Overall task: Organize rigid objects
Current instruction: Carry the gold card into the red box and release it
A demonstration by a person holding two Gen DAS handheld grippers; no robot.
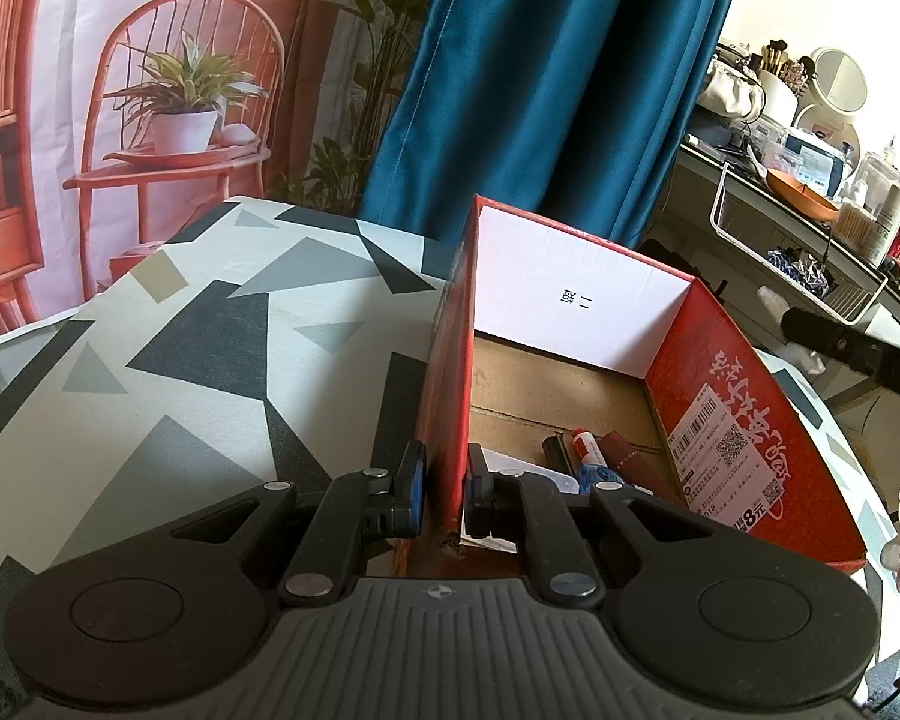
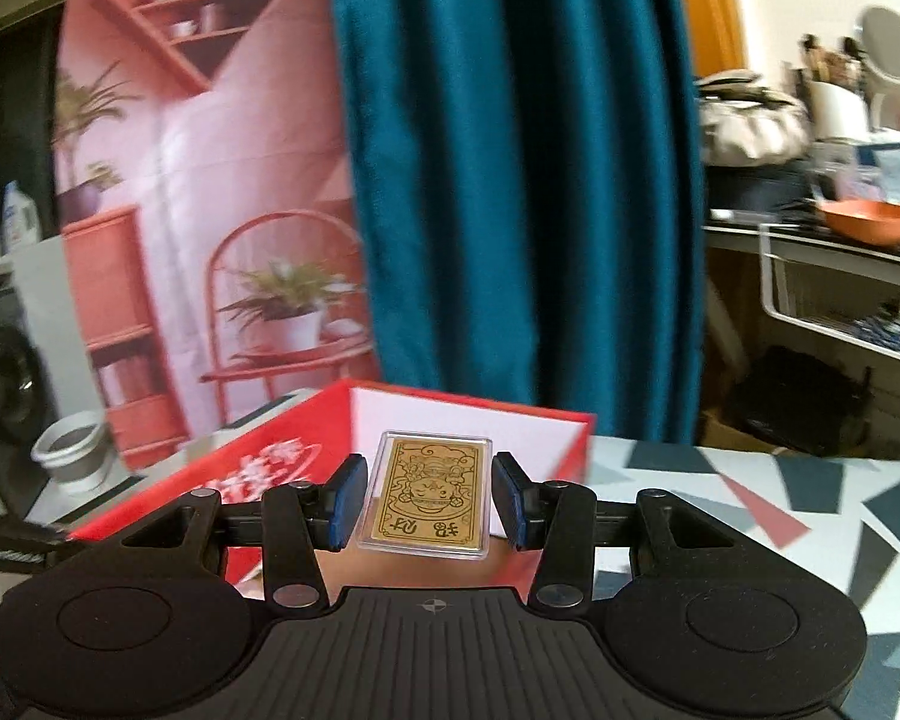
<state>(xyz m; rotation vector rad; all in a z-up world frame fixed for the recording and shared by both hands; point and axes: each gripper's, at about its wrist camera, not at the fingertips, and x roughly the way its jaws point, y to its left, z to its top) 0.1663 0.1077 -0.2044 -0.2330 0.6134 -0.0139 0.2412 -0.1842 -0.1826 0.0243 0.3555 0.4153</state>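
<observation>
Left gripper (image 1: 444,495): jaws drawn narrow and clamped on the near left wall of the red cardboard box (image 1: 450,372); one blue-faced pad outside the wall, the other inside it; wall edge looks torn just below the grip.

Box interior, ahead and to the right of the left gripper: brown cardboard floor; white panel on the far wall with small printed characters; shipping label (image 1: 720,456) with barcode and QR code on the right inner wall. Lying on the floor just right of the inner finger: a dark slim object (image 1: 555,450), a white and blue tube with a red cap (image 1: 591,456), a brown leather-like piece (image 1: 630,459), and the corner of a clear plastic item (image 1: 546,477); the exact identity of these cannot be told.

The box stands on a table covered with a grey, black and white geometric-patterned cloth (image 1: 210,330), which stretches left of the left gripper.

Right gripper (image 2: 429,498): a gold card in a clear rigid case (image 2: 429,495) sits between the fingers; blue pads (image 2: 348,495) stand beside its long edges, the left one close against the case, a sliver of gap visible at the right one; the card hangs above the box, so it reads as held, though firm contact on both sides cannot be confirmed. The card lies over the near edge of the red box, whose open interior is directly ahead of the right gripper.

Beyond the box: teal curtain (image 2: 510,168).
</observation>
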